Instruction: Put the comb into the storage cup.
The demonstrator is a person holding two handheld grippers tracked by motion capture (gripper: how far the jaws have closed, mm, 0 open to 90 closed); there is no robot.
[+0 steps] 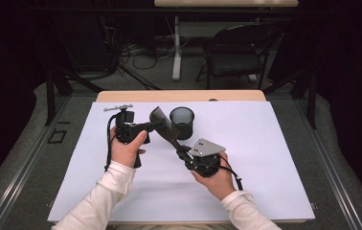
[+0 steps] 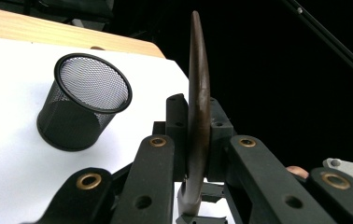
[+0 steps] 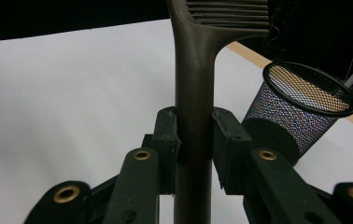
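- Spatula (image 1: 164,125): dark brown, matte, plastic-looking; flat slotted blade with parallel ribs at the top of the right gripper view (image 3: 228,13), narrowing to a smooth handle. Seen edge-on in the left gripper view (image 2: 198,107), thin and gently bowed.
- Spatula sits above the sheet, held in the air between both grippers, just at 8 o'clock of the cup in the high view.
- Left gripper (image 1: 143,127): black jaws clamped together on the spatula's blade end; pads press both faces.
- Right gripper (image 1: 183,154): black jaws clamped on the handle; pads (image 3: 167,140) squeeze it from both sides. Grey three-cornered plate on top, brass-coloured rivets on the links.
- Cup (image 1: 182,122): black wire mesh, round, solid dark base, smooth rim; stands upright on the sheet, empty as far as can be seen. Fine mesh shimmers in the right gripper view (image 3: 300,112); lies at 10 o'clock of the jaws in the left gripper view (image 2: 83,102).
- Sheet (image 1: 265,158): white, smooth, covers most of the table; pale wood edge (image 1: 179,96) shows at 12 o'clock.
- Writing or labels: none readable.
- Surroundings: folding chair (image 1: 239,52), black, at 1 o'clock beyond the table; white table leg (image 1: 176,48) and tangled cables (image 1: 136,52) on grey floor at 12 o'clock.
- Cup stands close by the blade, not touching.
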